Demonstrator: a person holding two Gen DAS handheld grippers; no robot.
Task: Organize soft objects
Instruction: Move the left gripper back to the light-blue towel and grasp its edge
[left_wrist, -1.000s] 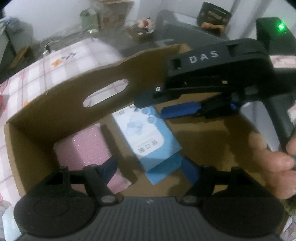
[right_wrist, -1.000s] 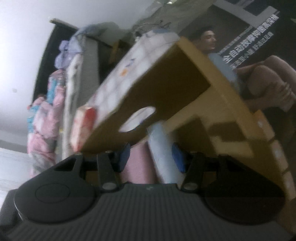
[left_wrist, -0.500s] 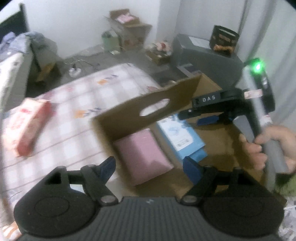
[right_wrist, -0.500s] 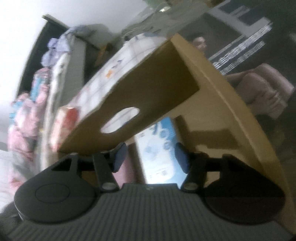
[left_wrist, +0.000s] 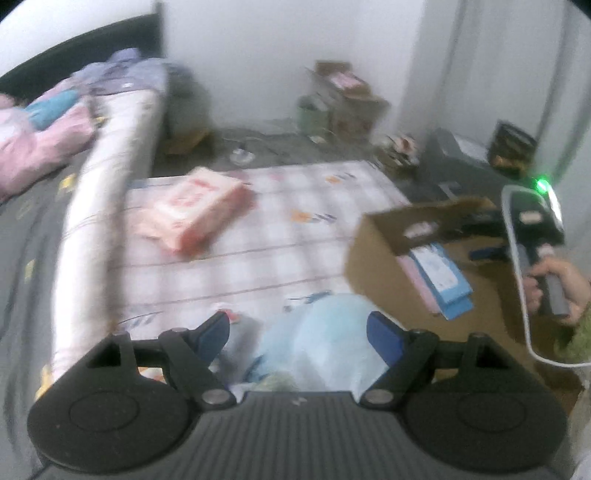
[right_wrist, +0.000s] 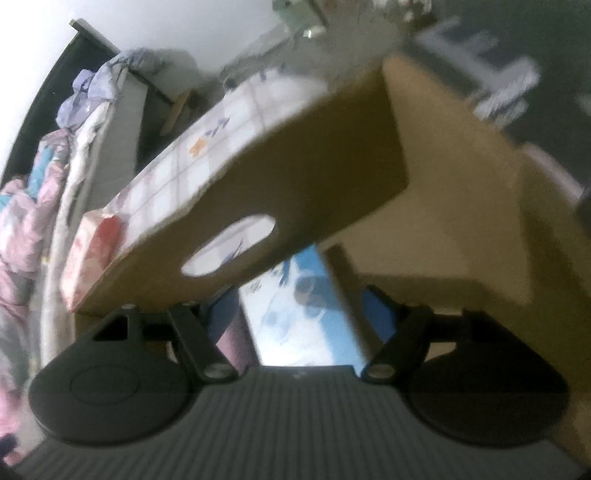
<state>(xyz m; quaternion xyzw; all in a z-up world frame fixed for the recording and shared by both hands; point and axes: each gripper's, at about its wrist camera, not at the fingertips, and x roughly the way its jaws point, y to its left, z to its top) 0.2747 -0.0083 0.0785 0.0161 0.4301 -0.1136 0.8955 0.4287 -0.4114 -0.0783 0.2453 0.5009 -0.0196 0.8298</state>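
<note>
While a pink pack (left_wrist: 415, 280) and a blue pack (left_wrist: 441, 273) already lie in the cardboard box (left_wrist: 373, 258), the right gripper (right_wrist: 299, 310) is opening above the blue one; the left gripper (left_wrist: 297, 332) hangs wide and empty, a red pack (left_wrist: 195, 206) and pale blue bag (left_wrist: 317, 343) still outside on the checked sheet (left_wrist: 295, 236).

Both views are dim, soft indoor light with a bluish cast. Motion blur smears nearly everything ahead of the left gripper (left_wrist: 297, 330); 1 green lamp (left_wrist: 541, 184) glares to its right. Ahead of the right gripper (right_wrist: 301, 308) the cardboard box (right_wrist: 332, 192) is blurred, its inside shadowed. Fisheye bending curves the edges, corners black.
</note>
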